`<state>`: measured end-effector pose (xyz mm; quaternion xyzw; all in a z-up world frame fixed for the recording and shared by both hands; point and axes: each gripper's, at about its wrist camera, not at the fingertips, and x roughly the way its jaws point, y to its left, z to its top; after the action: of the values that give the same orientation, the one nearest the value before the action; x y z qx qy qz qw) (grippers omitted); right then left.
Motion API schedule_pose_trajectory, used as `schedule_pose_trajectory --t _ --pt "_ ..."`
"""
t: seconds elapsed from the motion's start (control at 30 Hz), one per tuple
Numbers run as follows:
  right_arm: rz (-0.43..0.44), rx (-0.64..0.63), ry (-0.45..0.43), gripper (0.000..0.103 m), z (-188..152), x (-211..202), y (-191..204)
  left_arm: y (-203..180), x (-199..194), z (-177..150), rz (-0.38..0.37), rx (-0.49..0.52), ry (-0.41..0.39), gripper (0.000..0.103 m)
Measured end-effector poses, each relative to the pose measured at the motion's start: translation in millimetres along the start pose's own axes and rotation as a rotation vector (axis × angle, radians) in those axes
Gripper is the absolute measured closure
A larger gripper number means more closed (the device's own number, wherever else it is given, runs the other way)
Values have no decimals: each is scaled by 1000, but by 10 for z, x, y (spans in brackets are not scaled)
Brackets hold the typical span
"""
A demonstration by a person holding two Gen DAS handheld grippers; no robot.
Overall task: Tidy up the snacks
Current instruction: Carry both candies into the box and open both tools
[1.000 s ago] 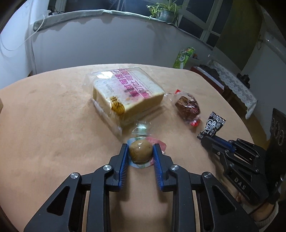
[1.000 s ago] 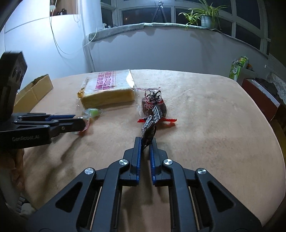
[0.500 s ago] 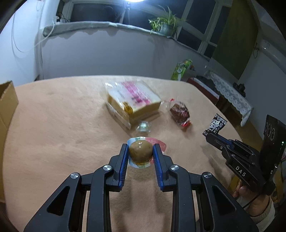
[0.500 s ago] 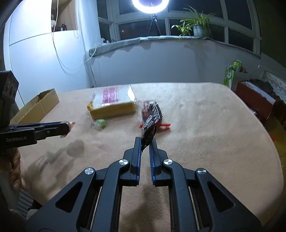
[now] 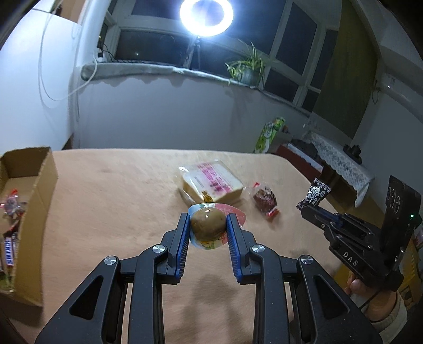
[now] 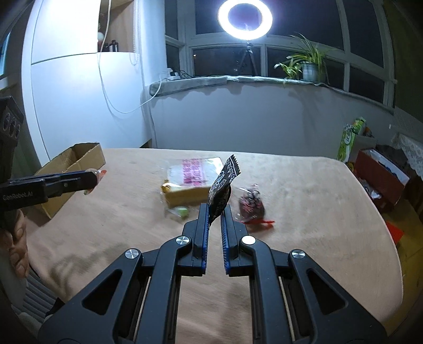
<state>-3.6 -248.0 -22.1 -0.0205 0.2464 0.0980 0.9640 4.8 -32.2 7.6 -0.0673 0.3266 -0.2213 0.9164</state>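
Observation:
My left gripper [image 5: 207,225] is shut on a packaged brown egg [image 5: 207,223] and holds it above the table. My right gripper [image 6: 214,211] is shut on a black-and-white snack packet [image 6: 222,186], also held in the air; it shows at the right of the left wrist view [image 5: 314,194]. A wrapped sliced bread loaf [image 5: 210,181] and a dark red-wrapped snack [image 5: 265,202] lie on the tan table [image 5: 119,190]. A small green candy [image 6: 182,211] lies by the loaf. A cardboard box [image 5: 29,201] at the left holds several snacks.
The box also shows in the right wrist view [image 6: 71,172], behind the left gripper [image 6: 91,180]. A green carton [image 5: 269,133] and a red box [image 6: 380,174] stand beyond the table's right edge. A ring light [image 5: 210,14] and a plant [image 5: 247,68] are at the window.
Both grippers have risen well above the table with their snacks. The views tilted up, and the cardboard box came into view at the left.

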Motion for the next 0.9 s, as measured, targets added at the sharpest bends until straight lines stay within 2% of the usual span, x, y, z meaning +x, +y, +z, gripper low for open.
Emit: schedule_pose_trajectory --t 0.23,0.47,0.73,0.9 --pt "55 -73 -16 94 186 81 472 255 -281 24 24 -37 -63 77" --pt "168 -183 -25 94 410 275 1234 675 -610 -24 87 -103 -125 77" --pt "311 -300 -45 94 603 456 2158 1215 -1050 -126 245 -159 -191 77" --pt "393 -377 -61 94 685 557 2727 1613 -1241 -218 335 -222 -202 77"
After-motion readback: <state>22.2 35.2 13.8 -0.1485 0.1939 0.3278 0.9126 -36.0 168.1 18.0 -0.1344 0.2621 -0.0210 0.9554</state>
